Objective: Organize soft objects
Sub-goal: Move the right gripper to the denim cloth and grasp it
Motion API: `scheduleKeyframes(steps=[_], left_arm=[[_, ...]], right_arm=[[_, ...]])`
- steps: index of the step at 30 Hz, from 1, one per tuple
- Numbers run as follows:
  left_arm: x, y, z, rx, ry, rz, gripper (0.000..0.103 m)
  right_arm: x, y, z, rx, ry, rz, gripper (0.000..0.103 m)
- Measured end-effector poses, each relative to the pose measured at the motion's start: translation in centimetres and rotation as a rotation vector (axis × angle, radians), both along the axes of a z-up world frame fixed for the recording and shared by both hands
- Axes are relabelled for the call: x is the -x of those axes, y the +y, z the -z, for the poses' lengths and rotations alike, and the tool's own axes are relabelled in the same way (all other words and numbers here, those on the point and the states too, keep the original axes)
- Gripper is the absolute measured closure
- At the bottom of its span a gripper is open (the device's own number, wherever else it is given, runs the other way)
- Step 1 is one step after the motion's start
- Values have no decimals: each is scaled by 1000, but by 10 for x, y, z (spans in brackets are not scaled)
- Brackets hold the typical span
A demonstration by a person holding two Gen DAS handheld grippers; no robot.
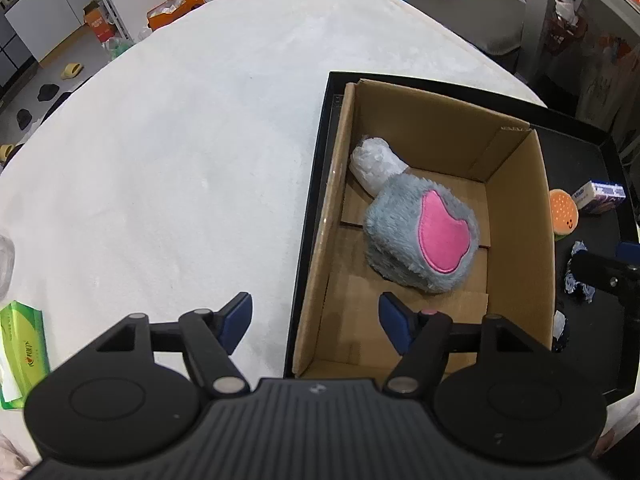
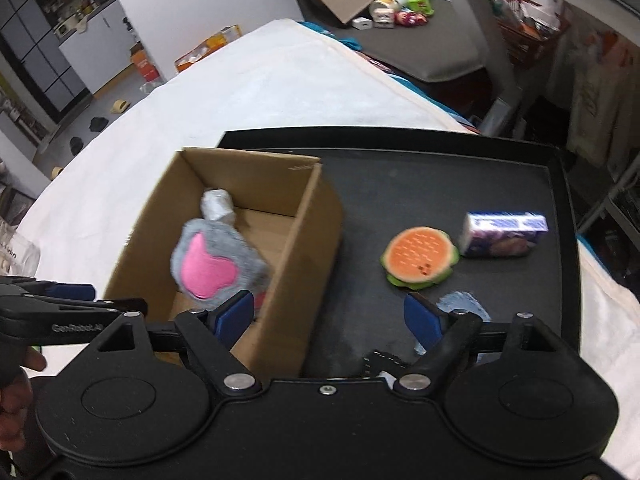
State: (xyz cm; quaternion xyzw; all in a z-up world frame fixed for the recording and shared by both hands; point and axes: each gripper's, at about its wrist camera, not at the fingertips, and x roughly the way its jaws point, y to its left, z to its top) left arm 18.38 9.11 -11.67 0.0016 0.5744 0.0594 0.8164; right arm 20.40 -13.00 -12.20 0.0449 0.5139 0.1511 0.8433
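One cardboard box (image 2: 224, 240) is sitting ahead of the right gripper (image 2: 329, 316), holding two soft things: one grey plush with a pink patch (image 2: 216, 264) and one white wrapped bundle (image 2: 216, 204). Ahead and right of that gripper, one burger plush (image 2: 420, 258) and one tissue pack (image 2: 504, 234) are lying on one black tray (image 2: 400, 184). One green tissue pack (image 1: 20, 352) is lying left of the left gripper (image 1: 316, 320).

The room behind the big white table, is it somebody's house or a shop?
Probably a home or a lived-in workroom, not a shop. Slippers lie on the floor, white cabinets line the wall, and a side table holds a jumble of toys and bottles.
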Motion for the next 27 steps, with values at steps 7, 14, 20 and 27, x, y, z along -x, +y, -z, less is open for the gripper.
scheduleKeyframes(steps=[7, 14, 20, 27], left_arm=[[-2, -8, 5, -47, 22, 3, 34], [-5, -17, 11, -89, 42, 4, 34], [-8, -25, 16, -127, 60, 19, 34], [-10, -37, 27, -172, 85, 31, 34]], right_arm=[[-1, -28, 16, -11, 17, 42, 21], [-2, -46, 37, -20, 42, 65, 22], [-3, -58, 56, -26, 56, 89, 22], [-4, -66, 78, -9, 62, 81, 23]])
